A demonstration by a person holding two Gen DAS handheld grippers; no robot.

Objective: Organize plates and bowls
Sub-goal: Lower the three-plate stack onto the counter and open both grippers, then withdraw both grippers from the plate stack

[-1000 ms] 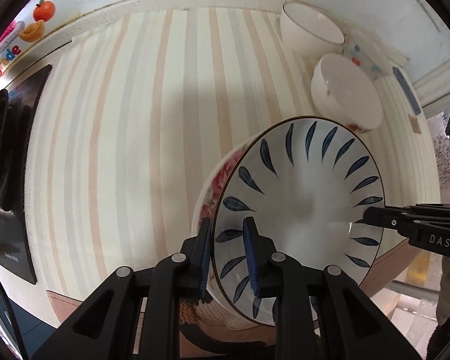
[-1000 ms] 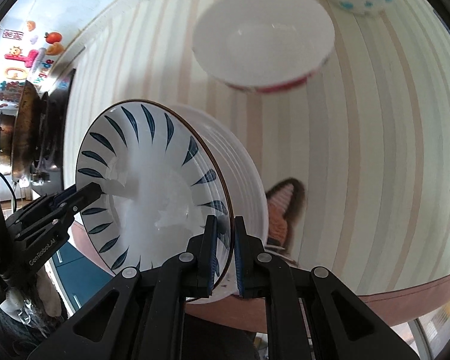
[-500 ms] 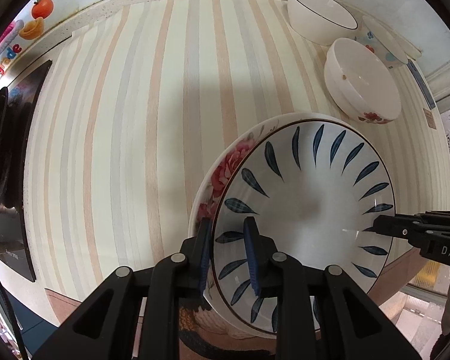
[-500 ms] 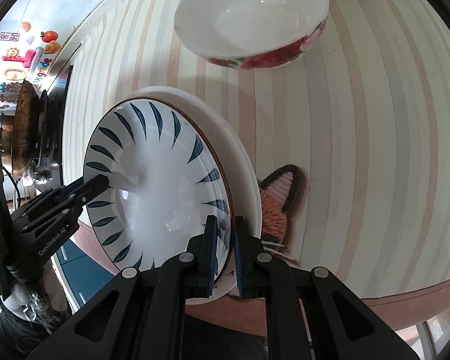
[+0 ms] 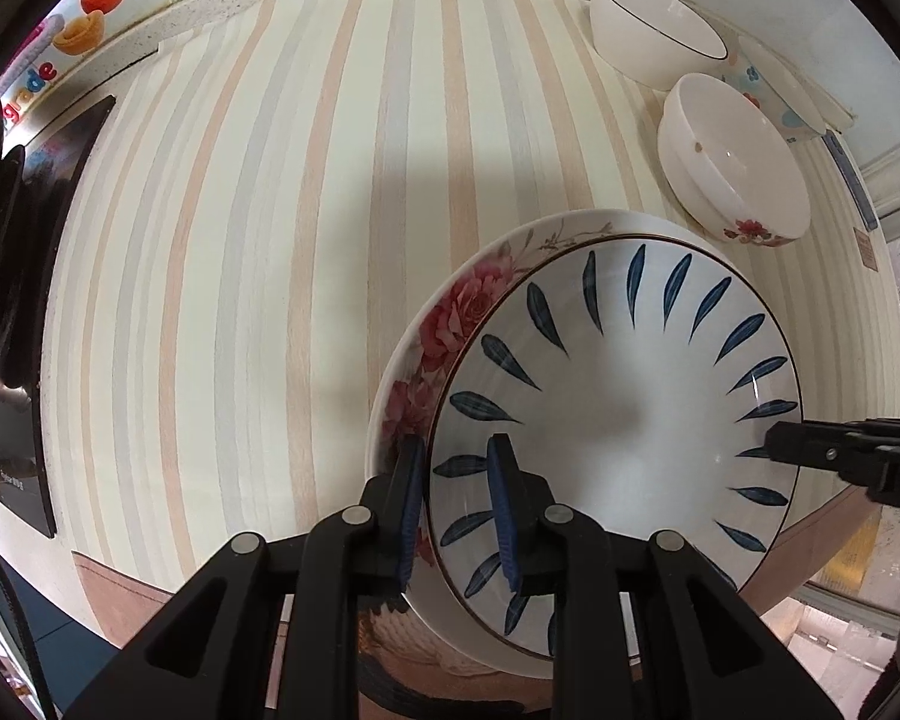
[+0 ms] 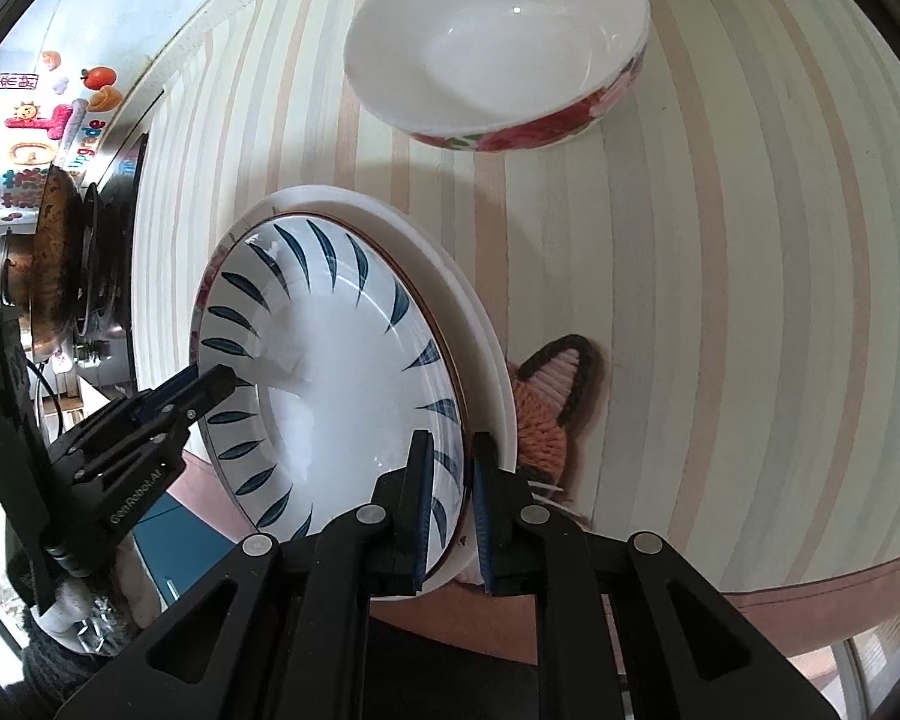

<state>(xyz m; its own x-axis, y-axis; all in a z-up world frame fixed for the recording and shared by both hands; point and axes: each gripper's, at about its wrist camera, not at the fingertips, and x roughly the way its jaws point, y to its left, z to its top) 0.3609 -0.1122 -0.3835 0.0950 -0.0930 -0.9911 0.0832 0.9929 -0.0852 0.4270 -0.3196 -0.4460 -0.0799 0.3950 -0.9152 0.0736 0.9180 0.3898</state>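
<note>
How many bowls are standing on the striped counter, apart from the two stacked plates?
3: white black-rimmed bowl by the back edge, white red-flowered bowl nearer the plates, blue-flowered bowl half hidden behind it. More may be hidden.

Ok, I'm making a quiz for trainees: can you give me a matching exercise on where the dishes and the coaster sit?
Things:
1. blue-leaf plate
2. rose plate
3. dark-rimmed bowl
4. fox coaster

Places:
A. beneath another plate
B. farthest from the plates
C. top of the stack
D. partly hidden by the stack's edge

Pairs: 1-C, 2-A, 3-B, 4-D
</note>
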